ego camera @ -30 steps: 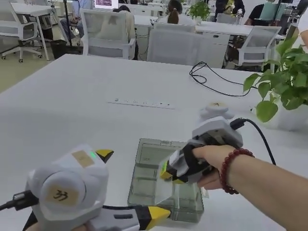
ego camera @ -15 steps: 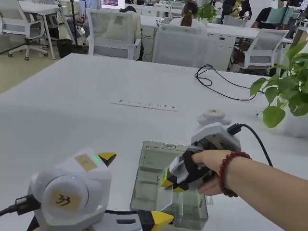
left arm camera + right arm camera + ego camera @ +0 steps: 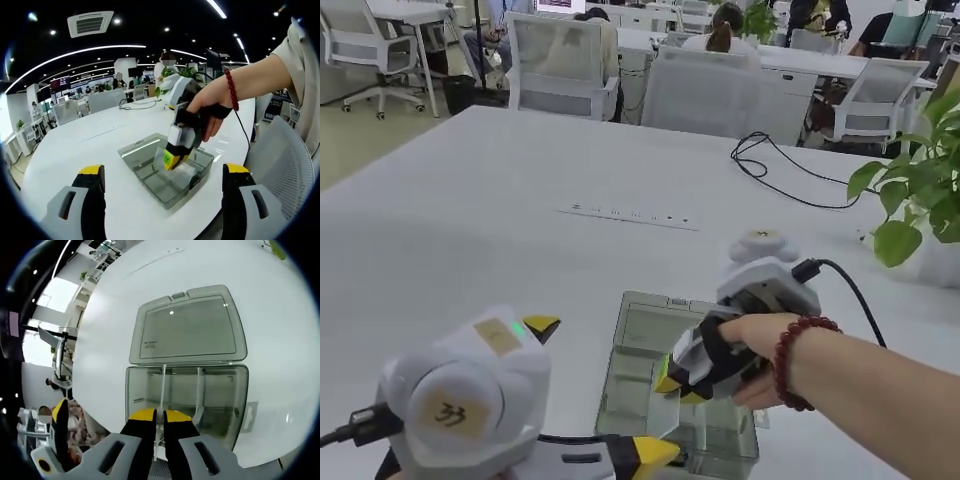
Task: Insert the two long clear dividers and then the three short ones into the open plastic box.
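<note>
The open plastic box point(image 3: 638, 372) sits near the front edge of the white worktop point(image 3: 470, 220), its lid point(image 3: 655, 322) laid flat on the far side. From the head view, a hand point(image 3: 748, 342) with a red bead bracelet point(image 3: 802, 345) points the right gripper point(image 3: 672, 385) steeply down over the box. The clear piece between its yellow tips is hard to make out from here.

The right gripper view settles it. The right gripper point(image 3: 160, 413) has its jaws pinched almost together on a thin clear divider point(image 3: 163, 385), which runs from the hinge-side wall across the tray towards the near wall. A second clear divider point(image 3: 199, 390) stands upright in the box point(image 3: 142, 390), beside the first and parallel to it, with a gap between them. The lid point(image 3: 187, 327) lies open beyond.

The left gripper point(image 3: 595, 388) hangs low at the person's left, near the box but not touching it. In its own view the left gripper point(image 3: 163, 170) has its jaws spread wide with nothing between them. It looks across at the right gripper point(image 3: 170, 161), whose tips are down inside the box point(image 3: 145, 150).

On the worktop's far right are a leafy plant point(image 3: 920, 190) and a looped black cable point(image 3: 790, 170).
</note>
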`<state>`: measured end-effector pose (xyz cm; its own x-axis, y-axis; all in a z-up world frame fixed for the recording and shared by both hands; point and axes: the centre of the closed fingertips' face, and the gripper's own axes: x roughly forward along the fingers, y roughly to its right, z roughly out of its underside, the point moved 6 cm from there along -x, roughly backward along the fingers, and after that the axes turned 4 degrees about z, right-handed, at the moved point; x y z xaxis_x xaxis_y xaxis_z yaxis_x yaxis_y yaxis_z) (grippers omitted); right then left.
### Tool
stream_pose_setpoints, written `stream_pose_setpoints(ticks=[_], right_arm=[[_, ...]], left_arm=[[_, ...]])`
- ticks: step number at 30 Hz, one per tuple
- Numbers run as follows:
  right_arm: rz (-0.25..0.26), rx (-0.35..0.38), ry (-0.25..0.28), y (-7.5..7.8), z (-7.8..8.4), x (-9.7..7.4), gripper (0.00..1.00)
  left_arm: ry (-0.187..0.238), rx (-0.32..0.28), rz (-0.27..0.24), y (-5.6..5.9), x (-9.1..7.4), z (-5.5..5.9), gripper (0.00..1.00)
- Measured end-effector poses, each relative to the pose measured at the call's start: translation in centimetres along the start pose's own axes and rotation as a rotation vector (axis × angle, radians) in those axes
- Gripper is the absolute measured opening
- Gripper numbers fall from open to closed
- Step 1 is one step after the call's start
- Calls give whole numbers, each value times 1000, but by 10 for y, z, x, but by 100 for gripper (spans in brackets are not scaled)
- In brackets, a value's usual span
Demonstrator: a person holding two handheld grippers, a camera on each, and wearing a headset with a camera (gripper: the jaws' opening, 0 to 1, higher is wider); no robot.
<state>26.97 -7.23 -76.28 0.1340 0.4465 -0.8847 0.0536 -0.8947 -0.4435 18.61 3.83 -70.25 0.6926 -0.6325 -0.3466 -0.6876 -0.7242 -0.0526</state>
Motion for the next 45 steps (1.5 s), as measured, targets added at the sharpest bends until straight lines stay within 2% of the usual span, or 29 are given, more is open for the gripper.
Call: stream_pose_setpoints(ticks=[5,10,15,18,24,26,28,36,39,45], right_arm=[[63,-107,-4,-6,-1,0,7],[99,-166,-15,-9,-2,0,7],[175,-293,-15,-15,-1,2,7],[206,-340,-14,-18,-1,5,7],[286,-448,-1,-23,0,8,7],[309,-494,20,-26,1,11,7],[326,-510,24,-26,1,14,7],[340,-500,27,-24,1,20,7],[351,-534,33,-23,3,25,8],[361,-549,41,-22,6,29,8]], left_arm=[[2,1,1,0,0,0,100],[5,-2,2,0,-1,0,99],[6,-3,2,0,-3,0,99],[11,-4,0,0,-4,0,99],[16,-6,-1,1,-3,-1,99],[13,-5,2,2,-3,-1,99],[14,-5,3,3,-4,-1,99],[15,0,-6,3,-4,0,99],[13,-1,-12,2,-4,0,98],[12,-16,-26,0,-5,3,98]])
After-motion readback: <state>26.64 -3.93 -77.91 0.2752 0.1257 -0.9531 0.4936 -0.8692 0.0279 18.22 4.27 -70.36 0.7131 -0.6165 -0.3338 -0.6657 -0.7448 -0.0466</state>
